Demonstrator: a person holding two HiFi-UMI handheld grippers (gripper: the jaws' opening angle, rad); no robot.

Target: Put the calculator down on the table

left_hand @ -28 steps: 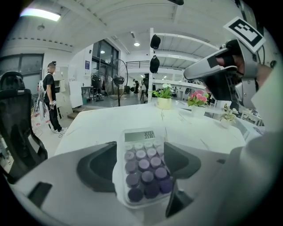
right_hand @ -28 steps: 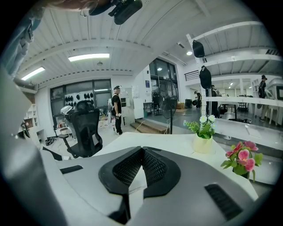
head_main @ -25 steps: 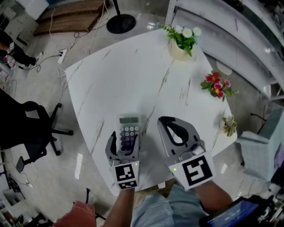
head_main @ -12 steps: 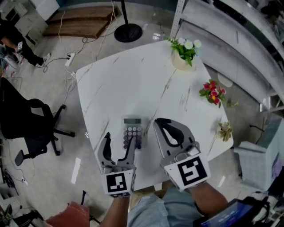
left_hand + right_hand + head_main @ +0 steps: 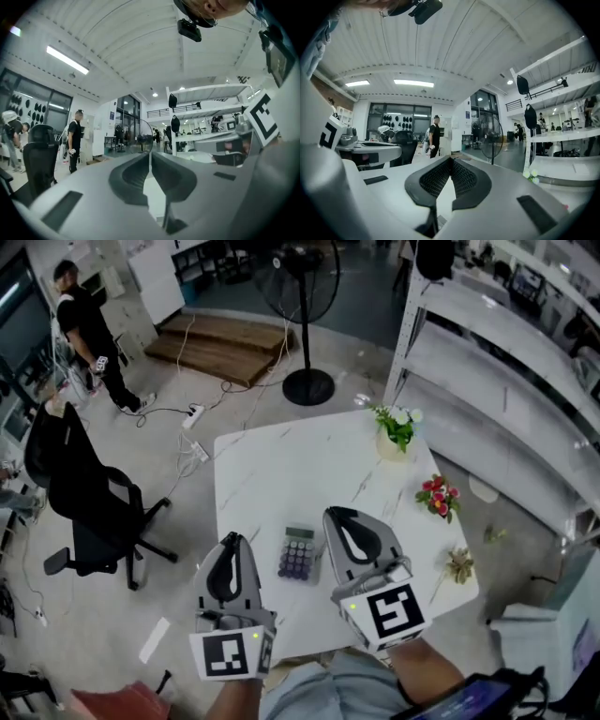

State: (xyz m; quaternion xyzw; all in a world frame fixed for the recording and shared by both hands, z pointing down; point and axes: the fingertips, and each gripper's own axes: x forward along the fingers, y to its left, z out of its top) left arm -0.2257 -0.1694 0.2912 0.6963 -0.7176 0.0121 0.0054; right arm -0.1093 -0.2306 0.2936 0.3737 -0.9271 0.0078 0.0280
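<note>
Head view: the calculator (image 5: 300,553) lies flat on the white table (image 5: 272,474) near its front edge, between both grippers and touching neither. A pot (image 5: 392,448) holding white flowers stands at the far right corner; red flowers (image 5: 437,497) lie along the right edge. The table centre is bare. An office chair (image 5: 94,512) stands left of the table. Left gripper view: the left gripper (image 5: 150,157) jaws are closing, tips almost meeting, nothing between them. Right gripper view: the right gripper (image 5: 451,161) is clenched and empty.
</note>
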